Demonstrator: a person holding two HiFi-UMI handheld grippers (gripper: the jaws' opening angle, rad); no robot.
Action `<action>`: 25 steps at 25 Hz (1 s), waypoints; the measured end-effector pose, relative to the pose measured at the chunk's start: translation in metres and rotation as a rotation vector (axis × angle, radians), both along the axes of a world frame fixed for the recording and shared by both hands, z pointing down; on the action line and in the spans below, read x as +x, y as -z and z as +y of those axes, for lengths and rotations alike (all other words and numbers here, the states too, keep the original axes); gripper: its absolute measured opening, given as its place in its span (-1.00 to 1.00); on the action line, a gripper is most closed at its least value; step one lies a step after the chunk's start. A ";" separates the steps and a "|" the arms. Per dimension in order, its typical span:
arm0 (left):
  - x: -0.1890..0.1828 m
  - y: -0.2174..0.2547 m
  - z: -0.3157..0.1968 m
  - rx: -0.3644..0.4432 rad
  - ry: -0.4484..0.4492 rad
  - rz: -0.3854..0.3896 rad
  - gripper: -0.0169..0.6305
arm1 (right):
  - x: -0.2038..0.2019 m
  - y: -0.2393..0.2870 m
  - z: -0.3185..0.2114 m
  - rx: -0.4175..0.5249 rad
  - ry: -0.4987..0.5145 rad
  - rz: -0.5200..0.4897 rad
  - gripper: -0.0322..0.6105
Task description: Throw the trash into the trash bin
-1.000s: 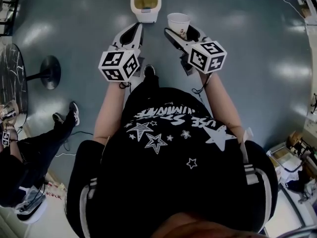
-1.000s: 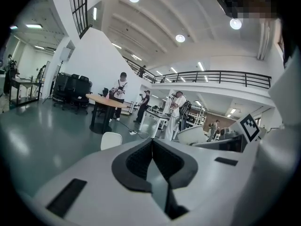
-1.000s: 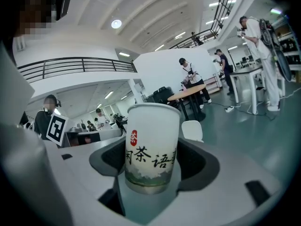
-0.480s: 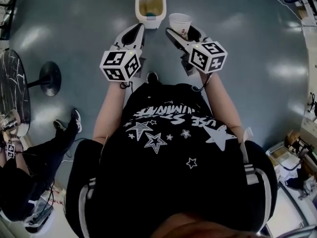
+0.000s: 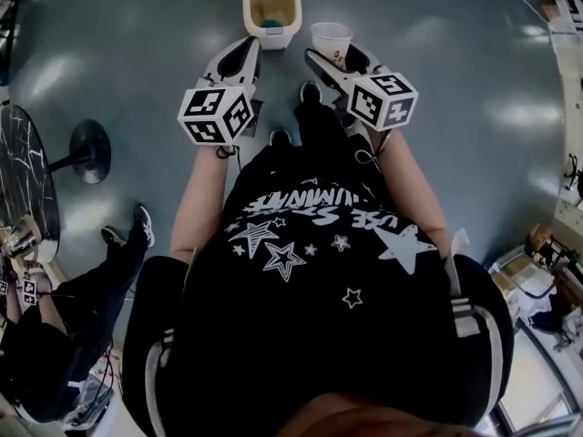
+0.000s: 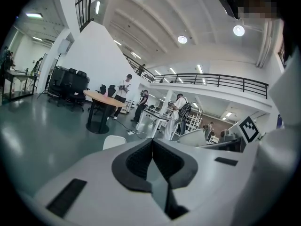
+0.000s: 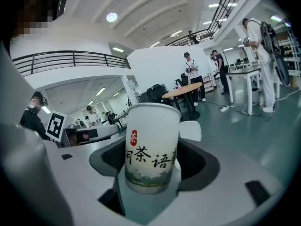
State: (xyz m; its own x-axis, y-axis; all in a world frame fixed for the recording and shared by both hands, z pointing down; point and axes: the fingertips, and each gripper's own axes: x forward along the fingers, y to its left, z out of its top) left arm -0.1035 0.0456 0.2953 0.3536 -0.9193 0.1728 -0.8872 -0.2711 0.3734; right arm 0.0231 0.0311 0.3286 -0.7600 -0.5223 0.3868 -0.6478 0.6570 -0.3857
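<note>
**Head view, upper centre.** Left gripper [image 5: 248, 51]: jaws pressed together with nothing between them, tips pointing toward the near edge of the trash bin [image 5: 250, 12]. The bin stands on the floor [image 5: 137, 44] at top centre, lid raised and mouth open. Just right of it, the paper cup [image 5: 330, 38] sits upright, pinched by the right gripper [image 5: 333, 58]. Hazard: the cup is beside the mouth, not over it. Letting go here would likely drop it on the floor, and the narrow opening leaves little margin.
</note>
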 end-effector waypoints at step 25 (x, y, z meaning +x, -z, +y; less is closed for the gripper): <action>-0.003 -0.040 -0.159 -0.133 0.067 -0.079 -0.91 | -0.019 -0.045 -0.180 -0.100 0.088 -0.006 0.09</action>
State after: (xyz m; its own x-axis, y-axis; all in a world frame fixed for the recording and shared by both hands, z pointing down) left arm -0.1069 -0.1130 0.3355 0.2726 -0.9076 0.3193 -0.9297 -0.1630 0.3304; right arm 0.0045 -0.1491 0.3732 -0.8035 -0.4128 0.4289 -0.5870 0.6691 -0.4558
